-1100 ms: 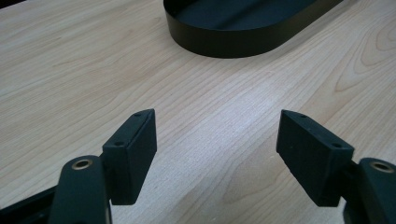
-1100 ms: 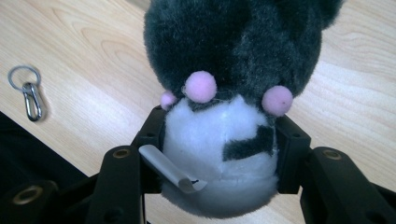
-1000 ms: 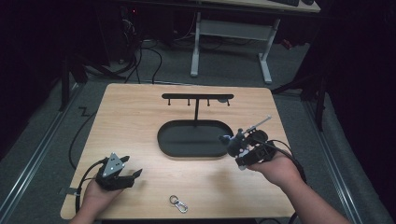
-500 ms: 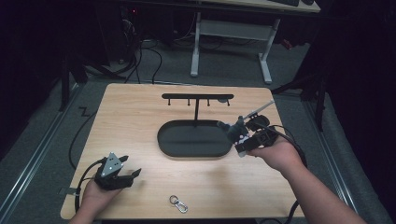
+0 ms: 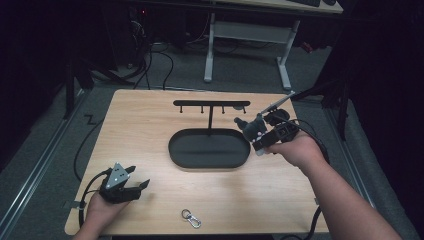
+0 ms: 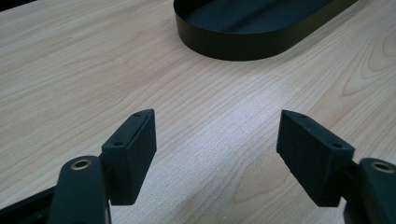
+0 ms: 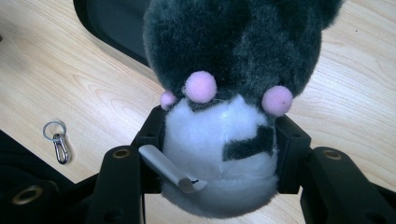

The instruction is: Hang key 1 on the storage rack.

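— So what did the right gripper (image 7: 219, 154) have between its jaws?

— A plush toy (image 7: 229, 93), clamped at its white lower half, one jaw on each side. It looked soft and light; the fur bulged around the pads, so I'd judge a firm squeeze at that narrow white part suited it better than the wide dark head.

— Which way did it point?

— Its long axis ran out along the jaws, dark head away from the hand, toward the black oval tray (image 5: 209, 148) and the hook stand (image 5: 210, 104). It hung above the counter (image 5: 150, 125), just beside the tray's right end.

— And the left gripper (image 5: 137, 184)?

— Jaws wide apart, empty, low over the counter's near left corner. A key clip (image 5: 191, 218) lay near the front edge.
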`<state>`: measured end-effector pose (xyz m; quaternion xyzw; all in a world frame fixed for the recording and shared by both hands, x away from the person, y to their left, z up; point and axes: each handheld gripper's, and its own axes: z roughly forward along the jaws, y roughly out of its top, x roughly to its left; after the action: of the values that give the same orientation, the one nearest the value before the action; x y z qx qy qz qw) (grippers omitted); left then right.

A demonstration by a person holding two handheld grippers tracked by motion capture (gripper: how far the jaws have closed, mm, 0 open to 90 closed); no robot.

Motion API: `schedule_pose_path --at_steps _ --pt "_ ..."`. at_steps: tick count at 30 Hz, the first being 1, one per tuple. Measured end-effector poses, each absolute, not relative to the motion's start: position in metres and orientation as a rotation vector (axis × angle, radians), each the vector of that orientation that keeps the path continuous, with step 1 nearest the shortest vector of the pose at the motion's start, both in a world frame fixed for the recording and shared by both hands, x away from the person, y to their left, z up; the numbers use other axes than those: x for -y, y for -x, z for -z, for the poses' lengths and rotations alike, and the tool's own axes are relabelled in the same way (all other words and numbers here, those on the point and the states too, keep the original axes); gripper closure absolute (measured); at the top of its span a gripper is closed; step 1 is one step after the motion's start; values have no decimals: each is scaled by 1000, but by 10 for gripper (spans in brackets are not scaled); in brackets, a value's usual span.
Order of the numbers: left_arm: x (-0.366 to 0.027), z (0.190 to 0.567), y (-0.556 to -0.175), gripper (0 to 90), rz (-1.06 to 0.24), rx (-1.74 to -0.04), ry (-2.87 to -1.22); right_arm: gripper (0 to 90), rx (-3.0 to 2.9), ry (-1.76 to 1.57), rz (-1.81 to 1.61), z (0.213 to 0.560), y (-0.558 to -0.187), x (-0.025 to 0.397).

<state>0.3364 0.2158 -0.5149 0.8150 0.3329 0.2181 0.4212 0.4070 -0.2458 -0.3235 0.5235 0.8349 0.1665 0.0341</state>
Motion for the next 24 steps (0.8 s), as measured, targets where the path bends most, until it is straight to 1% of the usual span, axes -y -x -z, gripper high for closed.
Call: schedule_pose_path --at_steps 13,24 --pt "-218 515 -336 291 -547 -840 -2041 497 -2547 -1620 -520 309 -420 244" --pt "-217 516 -336 291 -548 -835 -2050 497 -2508 -1635 -539 307 -428 247"
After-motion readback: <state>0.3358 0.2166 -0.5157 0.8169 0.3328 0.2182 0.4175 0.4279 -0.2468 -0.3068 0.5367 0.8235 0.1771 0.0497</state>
